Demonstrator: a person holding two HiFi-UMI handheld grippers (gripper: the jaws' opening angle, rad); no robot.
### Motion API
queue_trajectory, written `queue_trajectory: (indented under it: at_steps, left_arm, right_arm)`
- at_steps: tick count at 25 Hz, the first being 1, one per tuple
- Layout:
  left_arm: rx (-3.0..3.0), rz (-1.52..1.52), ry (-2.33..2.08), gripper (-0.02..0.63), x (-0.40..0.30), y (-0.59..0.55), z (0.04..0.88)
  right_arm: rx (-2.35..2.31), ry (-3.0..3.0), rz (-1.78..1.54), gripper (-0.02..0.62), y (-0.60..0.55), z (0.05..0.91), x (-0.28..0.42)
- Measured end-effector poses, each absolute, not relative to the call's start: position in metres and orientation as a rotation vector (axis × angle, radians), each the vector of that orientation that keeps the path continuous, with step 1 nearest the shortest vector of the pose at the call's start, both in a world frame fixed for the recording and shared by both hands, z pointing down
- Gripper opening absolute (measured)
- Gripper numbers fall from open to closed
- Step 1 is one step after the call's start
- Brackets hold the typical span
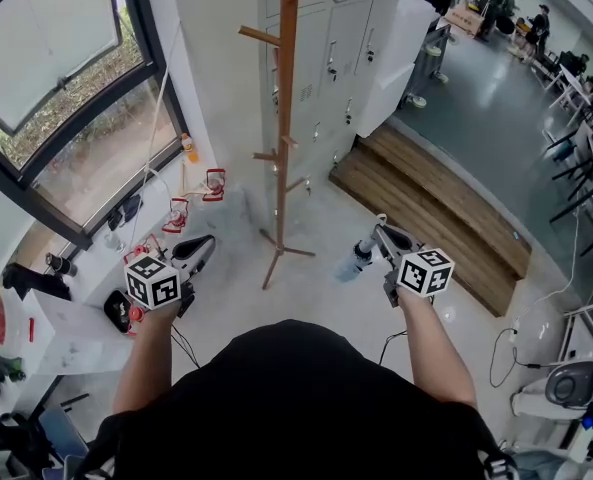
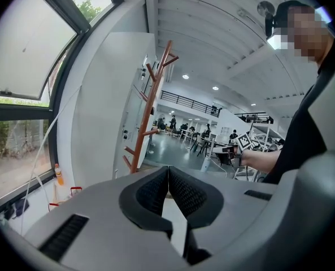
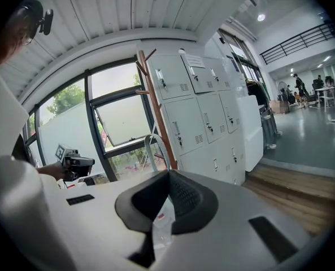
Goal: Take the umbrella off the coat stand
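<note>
The brown wooden coat stand [image 1: 285,118] rises from the floor ahead of me, its pegs bare; it also shows in the left gripper view [image 2: 151,109] and the right gripper view [image 3: 153,106]. My right gripper [image 1: 378,233] is to the right of the stand's base, shut on the umbrella [image 1: 354,260], a small folded pale one hanging below the jaws. In the right gripper view its grey loop [image 3: 156,147] arches above the closed jaws [image 3: 168,175]. My left gripper [image 1: 202,249] is left of the stand's feet, shut [image 2: 168,173] with nothing in it.
Grey lockers [image 1: 346,38] stand behind the coat stand, and a wooden step [image 1: 446,213] lies to the right. A large window [image 1: 66,108] fills the left wall, with red-framed items [image 1: 191,206] on the floor beneath. White boxes [image 1: 61,333] sit at my left.
</note>
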State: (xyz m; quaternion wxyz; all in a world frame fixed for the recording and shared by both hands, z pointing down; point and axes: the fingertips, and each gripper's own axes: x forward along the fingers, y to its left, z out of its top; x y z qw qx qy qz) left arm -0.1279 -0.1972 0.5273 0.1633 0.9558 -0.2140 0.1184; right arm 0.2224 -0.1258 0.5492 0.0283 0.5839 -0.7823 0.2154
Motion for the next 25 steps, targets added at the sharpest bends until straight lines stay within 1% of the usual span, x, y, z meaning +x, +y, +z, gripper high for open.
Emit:
queue_trajectory:
  at_steps: [14, 25]
  left_arm:
    - [2.727, 0.288, -0.677, 0.023, -0.109, -0.195, 0.506]
    - [2.699, 0.262, -0.758, 0.023, -0.118, -0.191, 0.504]
  right_arm:
    - [1.746, -2.455, 0.656, 0.014, -0.133, 0.54, 0.234]
    - [1.691, -2.476, 0.646, 0.014, -0.14, 0.542, 0.234]
